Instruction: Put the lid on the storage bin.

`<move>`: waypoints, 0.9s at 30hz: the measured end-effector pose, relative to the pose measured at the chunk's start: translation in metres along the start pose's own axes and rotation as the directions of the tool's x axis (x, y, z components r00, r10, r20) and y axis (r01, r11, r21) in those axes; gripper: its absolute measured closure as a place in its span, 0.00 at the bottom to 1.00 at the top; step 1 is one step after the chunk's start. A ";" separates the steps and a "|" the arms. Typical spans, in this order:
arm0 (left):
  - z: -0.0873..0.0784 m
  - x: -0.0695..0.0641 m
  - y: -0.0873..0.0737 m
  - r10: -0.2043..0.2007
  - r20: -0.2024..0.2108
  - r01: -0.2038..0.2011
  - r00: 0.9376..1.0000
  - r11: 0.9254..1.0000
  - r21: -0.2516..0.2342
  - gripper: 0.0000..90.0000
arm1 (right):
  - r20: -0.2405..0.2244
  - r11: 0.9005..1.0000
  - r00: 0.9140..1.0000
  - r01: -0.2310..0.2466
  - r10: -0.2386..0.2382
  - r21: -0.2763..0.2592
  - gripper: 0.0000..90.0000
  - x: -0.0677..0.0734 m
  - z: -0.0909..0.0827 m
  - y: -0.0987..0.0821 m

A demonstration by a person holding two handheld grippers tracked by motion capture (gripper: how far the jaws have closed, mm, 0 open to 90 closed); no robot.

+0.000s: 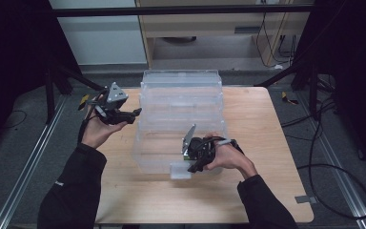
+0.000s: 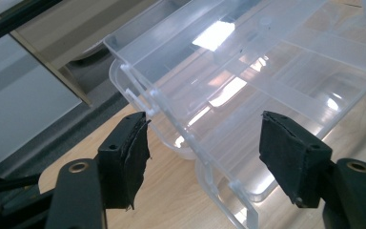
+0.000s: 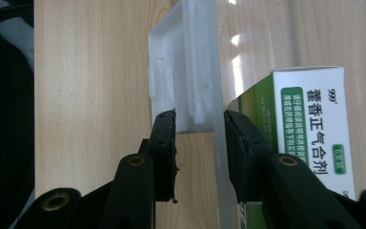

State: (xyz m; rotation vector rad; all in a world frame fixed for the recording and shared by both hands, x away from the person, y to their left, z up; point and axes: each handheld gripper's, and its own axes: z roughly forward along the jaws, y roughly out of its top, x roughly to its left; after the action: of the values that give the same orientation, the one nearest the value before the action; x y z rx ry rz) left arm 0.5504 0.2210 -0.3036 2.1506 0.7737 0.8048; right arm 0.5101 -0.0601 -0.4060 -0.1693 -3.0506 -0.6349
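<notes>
My right gripper (image 3: 199, 133) has its jaws closed on the front latch (image 3: 183, 71) of the clear plastic box (image 1: 181, 119) mid-table; my left gripper (image 2: 205, 157) is spread wide, holding nothing, beside its rear corner. I'd judge the box light, slick and brittle (thin walls flex), so I'd grip the latch or rim.

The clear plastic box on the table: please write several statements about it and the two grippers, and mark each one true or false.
1. The clear plastic box stands on a wooden table. True.
2. The left gripper clamps the box lid. False: its jaws stand open, with nothing pressed between them.
3. The right gripper has its jaws around the latch at the front edge of the box. True.
4. A green and white carton lies inside the box. True.
5. The carton is red. False: it is green and white.
</notes>
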 end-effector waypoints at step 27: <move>0.028 0.001 0.039 0.212 0.033 -0.213 0.977 0.975 0.058 0.39 | 0.000 1.000 1.000 0.014 -0.014 -0.011 0.74 0.000 0.000 -0.001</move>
State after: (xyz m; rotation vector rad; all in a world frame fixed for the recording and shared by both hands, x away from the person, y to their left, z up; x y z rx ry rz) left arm 0.5817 0.1880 -0.2892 2.3218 0.5670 0.8691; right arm 0.5100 -0.0610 -0.4065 -0.1489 -3.0518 -0.6521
